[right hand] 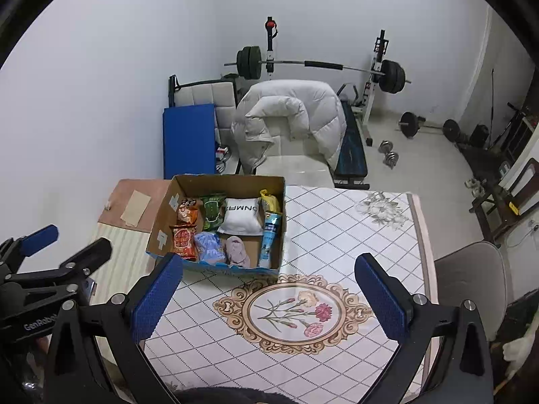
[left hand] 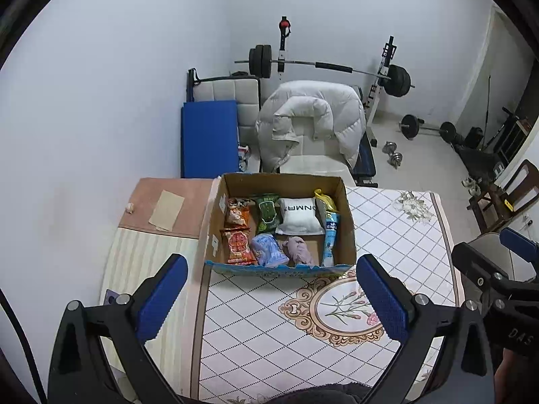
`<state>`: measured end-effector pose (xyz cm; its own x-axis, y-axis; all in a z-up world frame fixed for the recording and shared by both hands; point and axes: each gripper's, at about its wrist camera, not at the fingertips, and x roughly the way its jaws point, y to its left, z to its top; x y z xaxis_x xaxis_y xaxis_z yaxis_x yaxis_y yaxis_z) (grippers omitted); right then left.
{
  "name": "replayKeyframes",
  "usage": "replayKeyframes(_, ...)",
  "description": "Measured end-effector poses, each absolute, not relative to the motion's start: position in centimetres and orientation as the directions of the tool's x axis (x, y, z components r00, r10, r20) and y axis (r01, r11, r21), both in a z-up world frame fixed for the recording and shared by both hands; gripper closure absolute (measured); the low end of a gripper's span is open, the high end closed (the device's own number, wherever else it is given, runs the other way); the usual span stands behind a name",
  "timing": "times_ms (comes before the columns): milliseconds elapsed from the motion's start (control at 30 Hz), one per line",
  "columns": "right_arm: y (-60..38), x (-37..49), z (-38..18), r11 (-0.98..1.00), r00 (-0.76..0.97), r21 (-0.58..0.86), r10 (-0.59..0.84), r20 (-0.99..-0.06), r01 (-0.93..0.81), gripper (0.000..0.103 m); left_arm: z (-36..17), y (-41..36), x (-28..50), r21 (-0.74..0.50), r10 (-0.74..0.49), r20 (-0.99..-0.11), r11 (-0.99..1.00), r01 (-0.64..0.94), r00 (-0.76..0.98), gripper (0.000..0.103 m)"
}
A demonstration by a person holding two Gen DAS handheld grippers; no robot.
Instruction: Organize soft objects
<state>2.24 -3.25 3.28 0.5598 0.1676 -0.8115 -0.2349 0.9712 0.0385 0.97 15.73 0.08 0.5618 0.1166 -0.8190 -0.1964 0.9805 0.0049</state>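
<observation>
An open cardboard box [left hand: 347,222] [right hand: 161,222] stands on the table's far side. Inside lie a small white pillow [left hand: 300,216] [right hand: 241,217], orange and red snack bags [left hand: 238,242] [right hand: 184,239], a green pack [left hand: 267,215] [right hand: 212,212], a pale blue pack [left hand: 267,250] [right hand: 209,247], a mauve cloth [left hand: 298,250] [right hand: 237,250], a yellow bag [left hand: 324,198] and a tall blue-white packet [left hand: 330,237] [right hand: 269,239]. My left gripper [left hand: 273,299] hovers open in front of the box, holding nothing. My right gripper [right hand: 269,299] is open above the tablecloth, also holding nothing.
The table wears a diamond-patterned cloth [right hand: 337,235] with a floral medallion [right hand: 296,313]. Behind it stands a chair draped with a white puffer jacket [left hand: 313,114], a blue mat [left hand: 209,138], a barbell rack [left hand: 323,67] and dumbbells [left hand: 392,155]. A padded chair [right hand: 471,269] sits at right.
</observation>
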Motion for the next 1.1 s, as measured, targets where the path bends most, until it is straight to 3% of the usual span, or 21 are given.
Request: replayKeyframes(1100, -3.8, 1.6, 5.5, 0.980, 0.609, -0.012, 0.114, -0.785, -0.199, 0.000, 1.5, 16.4, -0.3, 0.021, 0.163, -0.779, 0.972, -0.234, 0.605, 0.000)
